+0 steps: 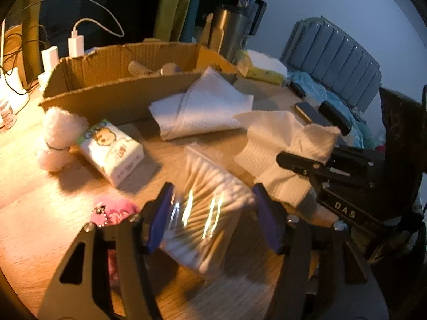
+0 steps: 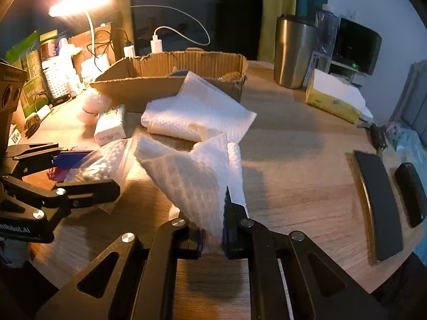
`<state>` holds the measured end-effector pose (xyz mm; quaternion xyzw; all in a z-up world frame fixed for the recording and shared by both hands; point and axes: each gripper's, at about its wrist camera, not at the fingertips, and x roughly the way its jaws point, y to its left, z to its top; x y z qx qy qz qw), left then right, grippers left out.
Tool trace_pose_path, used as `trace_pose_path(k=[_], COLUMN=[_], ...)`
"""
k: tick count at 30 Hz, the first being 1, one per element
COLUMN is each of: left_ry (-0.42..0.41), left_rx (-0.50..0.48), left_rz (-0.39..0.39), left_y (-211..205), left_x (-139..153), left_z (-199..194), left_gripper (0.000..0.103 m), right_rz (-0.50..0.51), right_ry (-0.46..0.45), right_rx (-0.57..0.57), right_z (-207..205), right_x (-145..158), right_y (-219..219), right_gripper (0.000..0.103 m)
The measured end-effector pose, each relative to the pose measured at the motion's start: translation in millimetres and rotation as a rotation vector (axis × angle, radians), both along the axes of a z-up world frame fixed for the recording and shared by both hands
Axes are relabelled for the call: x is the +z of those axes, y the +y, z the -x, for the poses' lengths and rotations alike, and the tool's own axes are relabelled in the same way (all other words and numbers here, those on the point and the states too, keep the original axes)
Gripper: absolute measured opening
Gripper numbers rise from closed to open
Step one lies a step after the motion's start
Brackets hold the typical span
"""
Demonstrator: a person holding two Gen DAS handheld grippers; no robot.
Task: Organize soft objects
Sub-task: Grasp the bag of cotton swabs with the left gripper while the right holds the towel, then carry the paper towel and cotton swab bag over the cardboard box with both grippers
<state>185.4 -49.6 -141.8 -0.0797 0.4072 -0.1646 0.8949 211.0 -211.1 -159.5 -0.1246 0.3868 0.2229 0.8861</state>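
My left gripper (image 1: pixel 213 213) is open, its blue pads on either side of a clear bag of cotton swabs (image 1: pixel 205 200) lying on the wooden table; the bag also shows in the right wrist view (image 2: pixel 101 165). My right gripper (image 2: pixel 213 237) is shut on a white paper towel (image 2: pixel 194 170) and holds its corner up off the table; the towel also shows in the left wrist view (image 1: pixel 288 138). A second paper towel (image 2: pixel 197 114) leans on the cardboard box (image 2: pixel 186 64). A tissue pack (image 1: pixel 112 149), a pink fluffy toy (image 1: pixel 58 138) and a pink keychain plush (image 1: pixel 114 213) lie at the left.
A steel tumbler (image 2: pixel 293 53) and a yellow tissue box (image 2: pixel 333 98) stand at the back right. A phone (image 2: pixel 379 208) and a black case (image 2: pixel 411 194) lie at the right edge. Chargers, cables, bottles and a lamp (image 2: pixel 80 0) crowd the back left.
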Motion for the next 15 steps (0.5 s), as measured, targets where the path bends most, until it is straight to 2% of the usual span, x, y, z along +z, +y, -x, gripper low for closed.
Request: trace_pose_path(k=[15], left_ry=[-0.124], left_rx=[0.04], left_rz=[0.023], left_y=[24.5], left_x=[51.2], left_z=[8.5], left_gripper=[0.061], right_rz=[-0.037], right_ry=[-0.079], right_rx=[0.042], right_z=[0.4], right_x=[44.4], right_y=[16.9], right_gripper=[0.012])
